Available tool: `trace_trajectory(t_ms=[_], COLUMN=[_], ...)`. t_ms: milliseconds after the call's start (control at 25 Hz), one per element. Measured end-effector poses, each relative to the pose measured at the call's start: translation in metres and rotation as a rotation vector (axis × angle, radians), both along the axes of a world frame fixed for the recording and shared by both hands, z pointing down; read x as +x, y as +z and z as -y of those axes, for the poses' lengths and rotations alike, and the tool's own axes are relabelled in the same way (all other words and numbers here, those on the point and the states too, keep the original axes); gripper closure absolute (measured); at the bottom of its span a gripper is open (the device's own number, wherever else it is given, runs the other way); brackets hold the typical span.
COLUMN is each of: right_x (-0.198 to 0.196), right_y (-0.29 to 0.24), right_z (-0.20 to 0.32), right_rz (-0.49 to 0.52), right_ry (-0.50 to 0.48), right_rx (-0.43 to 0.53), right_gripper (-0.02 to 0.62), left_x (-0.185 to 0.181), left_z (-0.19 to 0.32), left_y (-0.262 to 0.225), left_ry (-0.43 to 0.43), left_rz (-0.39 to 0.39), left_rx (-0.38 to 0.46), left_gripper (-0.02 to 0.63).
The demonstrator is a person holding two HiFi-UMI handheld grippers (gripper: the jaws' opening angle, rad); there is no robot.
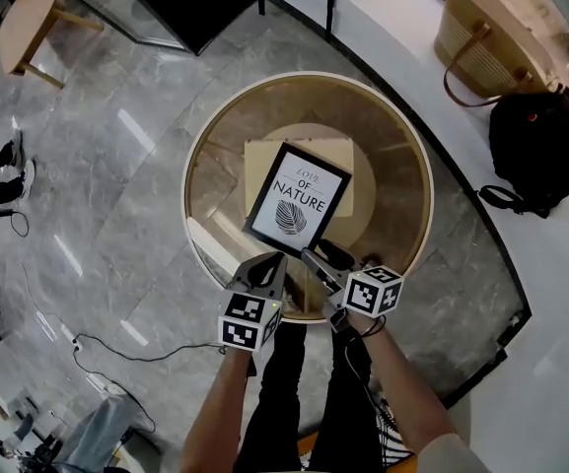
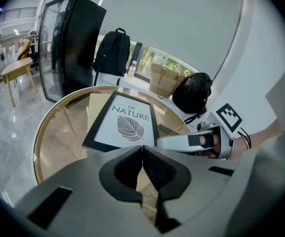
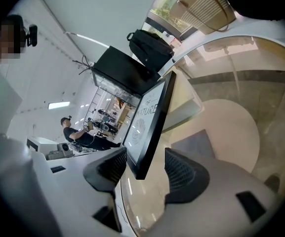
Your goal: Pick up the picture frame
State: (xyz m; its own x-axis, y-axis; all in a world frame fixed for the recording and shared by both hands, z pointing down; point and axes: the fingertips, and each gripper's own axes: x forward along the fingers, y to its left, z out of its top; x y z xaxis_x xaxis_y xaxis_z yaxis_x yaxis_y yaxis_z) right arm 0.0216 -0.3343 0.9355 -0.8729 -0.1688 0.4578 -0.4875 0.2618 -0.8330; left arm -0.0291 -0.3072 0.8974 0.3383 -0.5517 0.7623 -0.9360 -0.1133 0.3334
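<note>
The picture frame (image 1: 296, 200) lies face up at the centre of the head view, on the round glass desk (image 1: 191, 166). Its lower corner reaches towards both grippers.

The right gripper (image 1: 321, 257) has its jaws wide apart, astride that corner but not yet pressing on it. I would slide it further in, so the pads bear on more than the tip. Then close squarely on face and back and lift level, or the frame may pivot out.

The left gripper (image 1: 272, 261) has its jaws closed together on nothing.

Only the right gripper view shows the frame's edge (image 3: 149, 127) standing between the pads. Only the left gripper view shows the right gripper from the side, at mid right, beside the frame (image 2: 125, 122).
</note>
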Motion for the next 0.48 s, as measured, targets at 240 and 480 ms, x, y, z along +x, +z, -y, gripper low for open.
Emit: trace_trajectory(t_ms=[240, 480], right_x=[-0.020, -0.035], right_y=[0.010, 0.018], right_z=[0.010, 0.015], right_rz=[0.087, 0.095], right_ry=[0.056, 0.067], right_rx=[-0.108, -0.124], right_gripper=[0.359, 0.359], left_x=[-0.010, -0.015], left_z=[0.000, 0.003], left_y=[0.011, 0.021], left_ry=[-0.006, -0.028], left_rz=[0.003, -0.014], left_rx=[-0.009, -0.011], left_gripper=[0.586, 0.586])
